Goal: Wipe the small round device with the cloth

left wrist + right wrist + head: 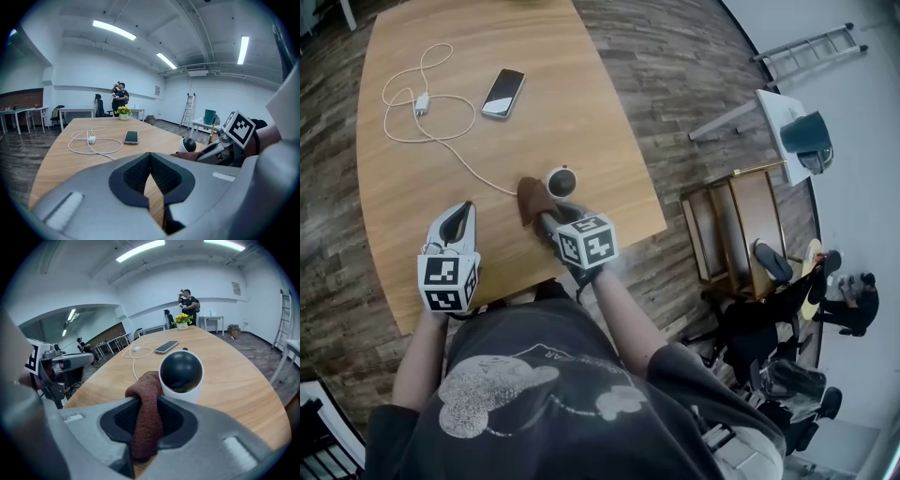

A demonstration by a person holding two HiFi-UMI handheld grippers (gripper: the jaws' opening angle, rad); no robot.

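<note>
**Wiping grip.** The right tool [143, 404] is clamped on a brown cloth [147, 430]. A fold juts past the jaws, so fabric rather than the jaws meets the small round device [181, 371], and it lies against the device's side. The device stands upright near the near edge of the desk [431, 187], toward its right corner. The left tool [151, 158], jaws together on nothing, hovers by the near edge, apparently kept clear of the wiping.
</note>
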